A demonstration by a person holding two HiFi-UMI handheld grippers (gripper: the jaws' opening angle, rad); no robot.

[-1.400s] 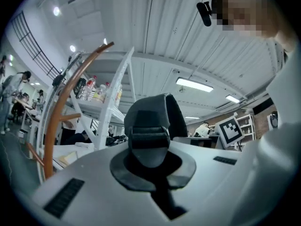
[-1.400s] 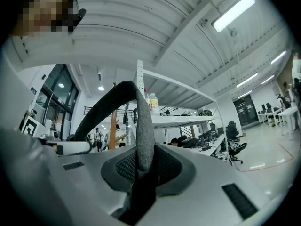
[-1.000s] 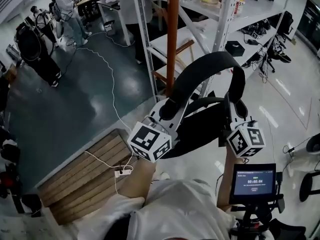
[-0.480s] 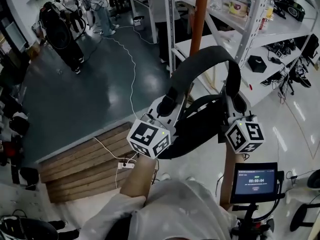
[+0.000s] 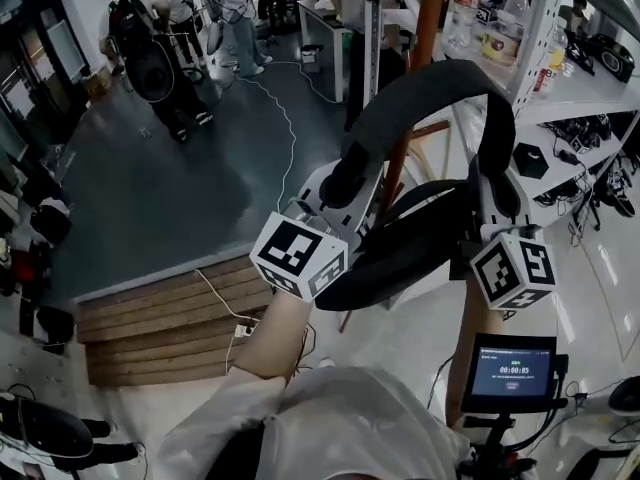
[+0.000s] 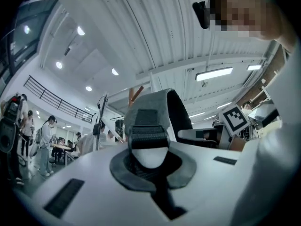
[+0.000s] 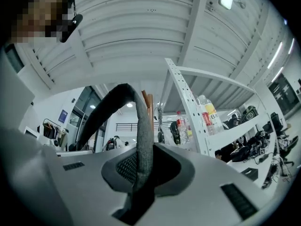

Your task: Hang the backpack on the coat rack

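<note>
A black backpack (image 5: 400, 253) hangs in the air between my two grippers. Its grey shoulder strap (image 5: 430, 88) arches up from one to the other, right in front of the coat rack's orange-brown pole (image 5: 418, 63). My left gripper (image 5: 345, 173) is shut on the strap's left end, just above a webbing buckle (image 6: 148, 124). My right gripper (image 5: 497, 196) is shut on the strap's right end (image 7: 141, 140). Both point slightly upward. The pole's top (image 7: 148, 105) shows beyond the strap in the right gripper view and again (image 6: 134, 94) in the left gripper view.
White metal shelving (image 5: 545, 38) with bottles (image 7: 207, 114) stands right behind the pole. A wooden pallet (image 5: 160, 313) and a white cable (image 5: 285, 118) lie on the floor at left. People stand at the back left (image 5: 165, 58). A small screen (image 5: 512, 373) sits at lower right.
Both grippers have risen with the backpack. The strap's arch now stands higher in front of the pole and nearer the shelf.
</note>
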